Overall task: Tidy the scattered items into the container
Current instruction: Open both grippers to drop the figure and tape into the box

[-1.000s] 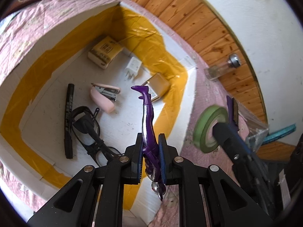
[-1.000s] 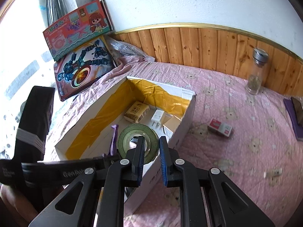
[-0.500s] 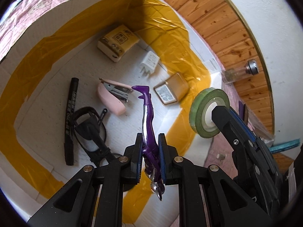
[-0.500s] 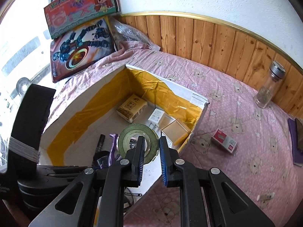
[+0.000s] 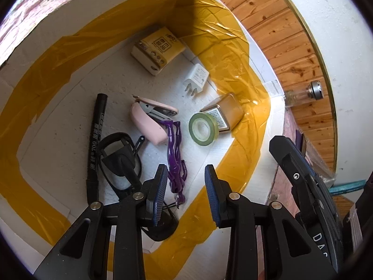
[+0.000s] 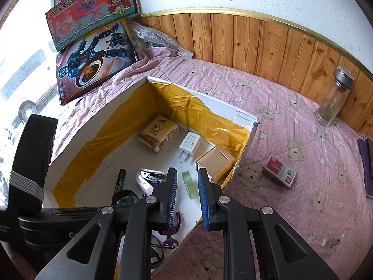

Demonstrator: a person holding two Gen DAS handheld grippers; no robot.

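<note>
Box (image 5: 70, 88) mid-frame, holding tape (image 5: 204, 128) and purple clip (image 5: 174, 156); left gripper (image 5: 186, 186) and right gripper (image 6: 186, 191) both opening, empty.

Purple clip's (image 5: 174, 156) lower end — behind left jaw; marker's (image 5: 94, 149) tip hidden too

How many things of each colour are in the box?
Black: 2, marker, glasses
Yellow or gold: 2, tissue pack, tin
White: 1, charger
Pink: 1, stapler
Purple: 1, clip
Green: 1, tape
Total: 8
</note>
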